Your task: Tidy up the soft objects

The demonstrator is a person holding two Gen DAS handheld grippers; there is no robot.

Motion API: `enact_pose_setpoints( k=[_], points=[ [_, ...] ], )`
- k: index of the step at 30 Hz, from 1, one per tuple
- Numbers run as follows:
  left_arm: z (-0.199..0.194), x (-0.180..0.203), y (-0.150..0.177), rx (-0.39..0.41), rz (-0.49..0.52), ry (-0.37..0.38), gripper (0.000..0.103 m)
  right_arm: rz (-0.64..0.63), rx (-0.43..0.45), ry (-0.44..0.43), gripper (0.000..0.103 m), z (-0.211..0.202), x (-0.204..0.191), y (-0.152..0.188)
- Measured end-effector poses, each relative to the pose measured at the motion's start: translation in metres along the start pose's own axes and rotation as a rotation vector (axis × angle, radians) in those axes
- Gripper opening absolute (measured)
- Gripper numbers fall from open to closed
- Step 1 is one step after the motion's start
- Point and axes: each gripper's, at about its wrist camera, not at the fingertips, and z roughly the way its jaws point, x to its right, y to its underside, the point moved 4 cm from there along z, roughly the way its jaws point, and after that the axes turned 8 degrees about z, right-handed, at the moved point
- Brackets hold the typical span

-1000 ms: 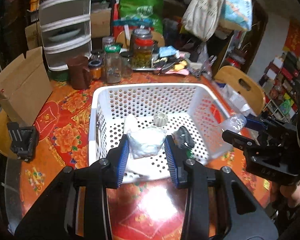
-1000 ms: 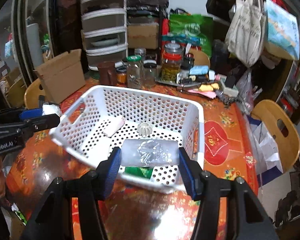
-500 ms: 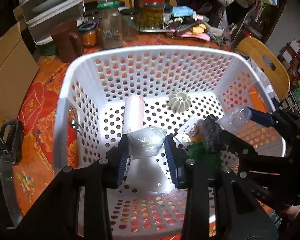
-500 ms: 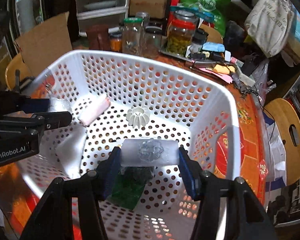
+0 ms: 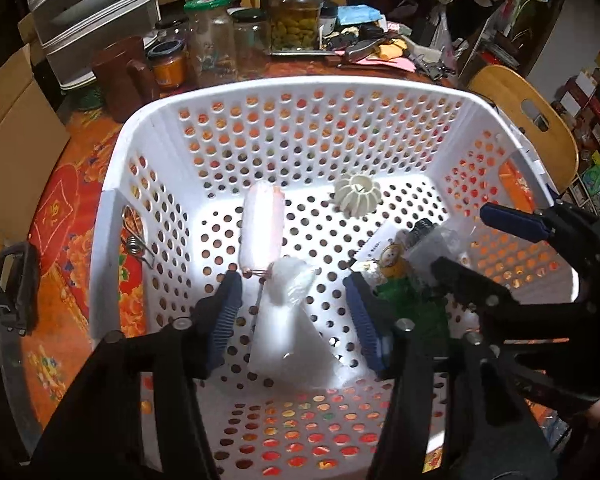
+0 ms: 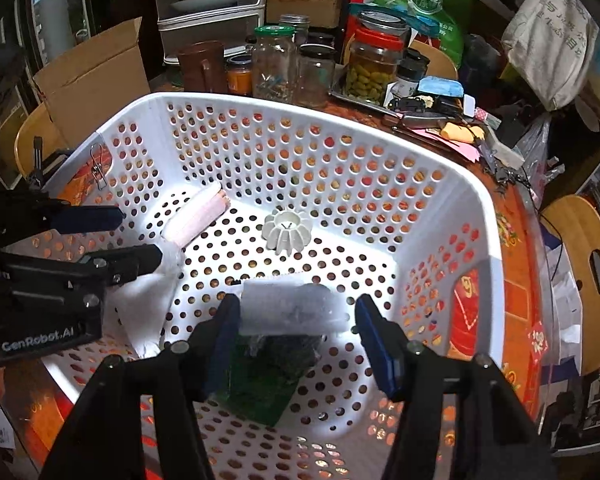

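Observation:
Both grippers reach into a white perforated basket (image 5: 112, 216) (image 6: 488, 216). My left gripper (image 5: 294, 308) is open; a crumpled clear bag (image 5: 290, 280) lies loose between its fingers on a white packet (image 5: 288, 344). My right gripper (image 6: 294, 328) is open; a clear plastic pouch (image 6: 292, 312) sits between its fingers above a green packet (image 6: 264, 376). A pink-white roll (image 5: 260, 232) (image 6: 196, 220) and a white ribbed piece (image 5: 358, 198) (image 6: 287, 230) lie on the basket floor.
Glass jars (image 5: 292, 20) (image 6: 276, 64), a brown mug (image 5: 120, 76) and clutter stand behind the basket. A cardboard box (image 6: 96, 76) is at the left. A metal clip (image 5: 134, 240) hangs on the basket's left wall. A wooden chair (image 6: 588, 264) is at the right.
Both grippers moved from above the table into the basket and lowered. Both then opened, releasing the clear bag and the plastic pouch.

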Motion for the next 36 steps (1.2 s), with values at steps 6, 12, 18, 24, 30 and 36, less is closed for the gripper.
enact_pose_setpoints(
  k=[6, 12, 18, 24, 30, 36],
  points=[
    [-0.02, 0.002, -0.006, 0.073, -0.008, 0.0, 0.069, 0.007, 0.039, -0.035, 0.084, -0.012, 0.0, 0.001],
    [-0.044, 0.0, -0.007, 0.136, -0.02, 0.02, 0.085, 0.016, 0.085, -0.051, 0.103, -0.028, 0.003, 0.006],
    [-0.066, 0.0, 0.003, 0.191, -0.017, -0.005, 0.103, 0.052, 0.127, -0.057, 0.103, -0.045, 0.008, 0.02],
    [-0.098, 0.006, 0.031, 0.263, 0.012, -0.054, 0.103, 0.125, 0.171, -0.012, 0.103, -0.073, 0.018, 0.036],
    [-0.145, 0.012, 0.081, 0.357, 0.031, -0.072, 0.103, 0.174, 0.243, 0.053, 0.103, -0.114, 0.019, 0.073],
    [-0.188, 0.021, 0.144, 0.402, 0.049, -0.115, 0.103, 0.21, 0.318, 0.04, 0.103, -0.159, 0.004, 0.123]
  ],
)
